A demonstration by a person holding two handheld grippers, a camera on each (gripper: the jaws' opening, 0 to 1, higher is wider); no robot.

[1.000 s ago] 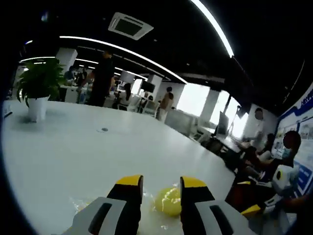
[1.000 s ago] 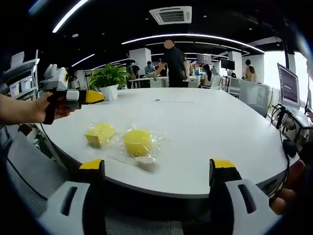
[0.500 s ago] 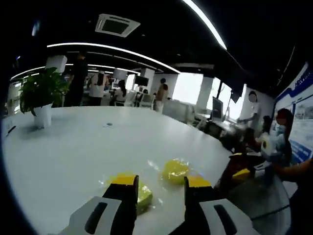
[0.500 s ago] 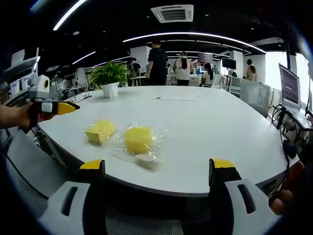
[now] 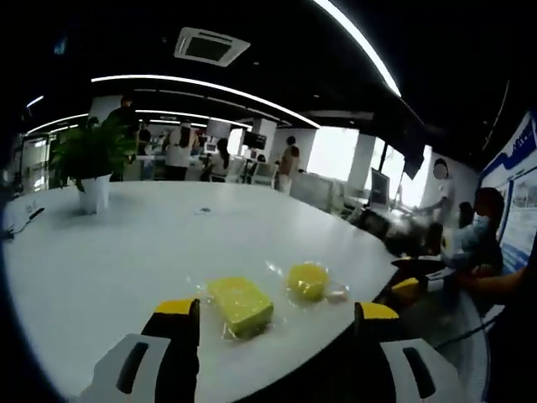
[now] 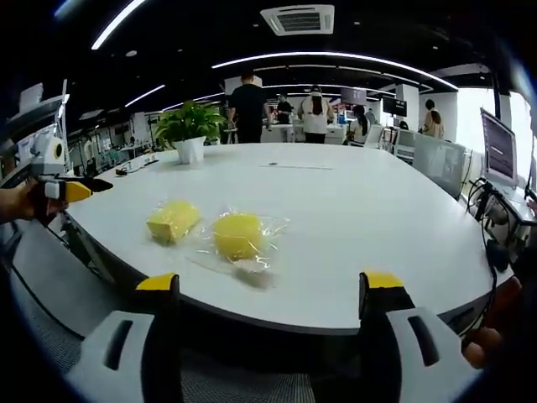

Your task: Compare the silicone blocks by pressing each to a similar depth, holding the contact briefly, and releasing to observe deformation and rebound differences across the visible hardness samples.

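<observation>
A big white table point(image 6: 361, 218) sweeps across the office, and near its far edge a potted plant point(image 6: 188, 132) stands in a white pot, seen again at the left of the left gripper view point(image 5: 91, 159). Overhead there's a ceiling air vent point(image 6: 296, 18) and long curved light strips point(image 6: 336, 60), with people point(image 6: 248, 107) standing about at the back. A monitor point(image 6: 497, 147) sits off to the right.
</observation>
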